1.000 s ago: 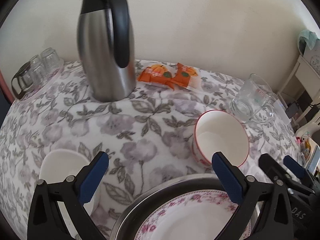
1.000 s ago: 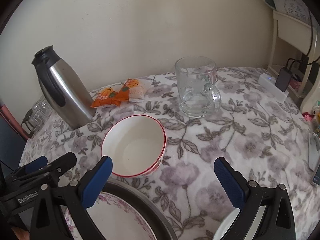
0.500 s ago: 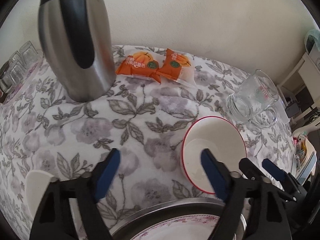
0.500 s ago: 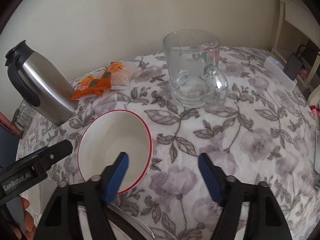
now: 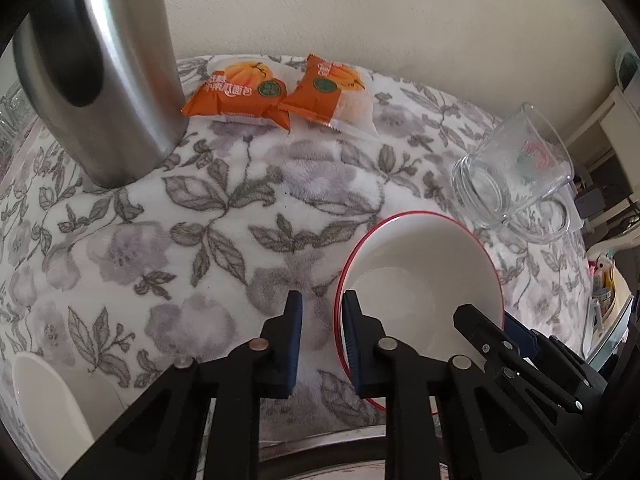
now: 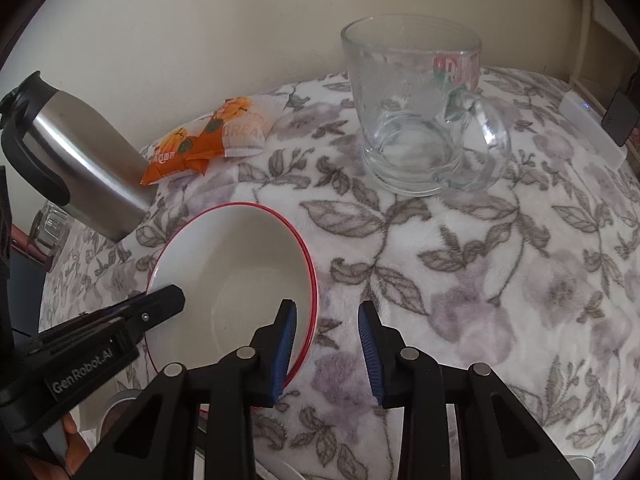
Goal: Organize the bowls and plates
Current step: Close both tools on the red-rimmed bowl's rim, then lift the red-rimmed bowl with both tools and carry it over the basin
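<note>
Left wrist view: red-rimmed bowl [image 5: 420, 280] straddled by both grippers.
Since a second earlier, left gripper [image 5: 322, 344] and right gripper [image 6: 328, 348] fingers were narrowed around opposite rims; neither was clamped yet.

The near rim of the red-rimmed bowl [image 5: 420, 280] is hidden behind the left gripper [image 5: 321, 340] fingers. Left of the bowl, the steel flask [image 5: 96, 72] is cut off at its top by the frame edge. Below the bowl, a metal basin rim [image 5: 320, 446] is mostly hidden. The white dish [image 5: 44, 412] is cropped.

In the right wrist view, the small glasses [image 6: 50, 226] left of the bowl [image 6: 236, 280] are blurred.
</note>
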Available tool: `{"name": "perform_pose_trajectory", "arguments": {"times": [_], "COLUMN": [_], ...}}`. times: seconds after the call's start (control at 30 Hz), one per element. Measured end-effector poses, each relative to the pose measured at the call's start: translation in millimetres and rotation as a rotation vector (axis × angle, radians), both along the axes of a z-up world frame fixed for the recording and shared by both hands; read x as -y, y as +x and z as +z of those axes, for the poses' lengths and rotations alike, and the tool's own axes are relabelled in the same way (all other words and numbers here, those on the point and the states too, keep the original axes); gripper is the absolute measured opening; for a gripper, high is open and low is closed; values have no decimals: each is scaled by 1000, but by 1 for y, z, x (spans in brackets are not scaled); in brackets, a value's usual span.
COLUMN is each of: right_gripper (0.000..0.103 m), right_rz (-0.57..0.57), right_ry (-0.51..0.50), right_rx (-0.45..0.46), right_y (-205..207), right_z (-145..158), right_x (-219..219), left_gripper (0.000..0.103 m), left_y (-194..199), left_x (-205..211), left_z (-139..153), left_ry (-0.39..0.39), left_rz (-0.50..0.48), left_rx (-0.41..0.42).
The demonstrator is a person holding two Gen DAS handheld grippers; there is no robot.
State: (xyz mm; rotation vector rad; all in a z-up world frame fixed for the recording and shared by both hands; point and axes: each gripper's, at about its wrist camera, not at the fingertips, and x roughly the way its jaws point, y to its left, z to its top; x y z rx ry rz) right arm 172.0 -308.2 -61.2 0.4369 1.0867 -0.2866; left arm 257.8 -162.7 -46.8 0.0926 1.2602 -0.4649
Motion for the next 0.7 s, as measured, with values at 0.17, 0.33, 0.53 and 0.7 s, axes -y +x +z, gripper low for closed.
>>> {"name": "perform_pose_trajectory", "arguments": {"times": [0.17,0.33,0.53,0.7], "right_gripper": [32,29,29,29], "right_rz": [25,44,43,52], "right_ry": [11,50,57,43], "right_rx": [-23,-9,-2,22], "right_y": [7,8,7,6], "right_z": [-7,-8,-6,0], "right_x": [-4,-6,-9,-7], "left_gripper": [10,7,7,7], "left_y": [2,1,-2,-3], "left_x": [5,6,8,8], "left_z": [-7,-9,-7,-2], "left_ry": [-5,-24,-22,-36], "left_rz": [-21,-33,-43,-51], "left_rx": [-18,-34,-19,8]}}
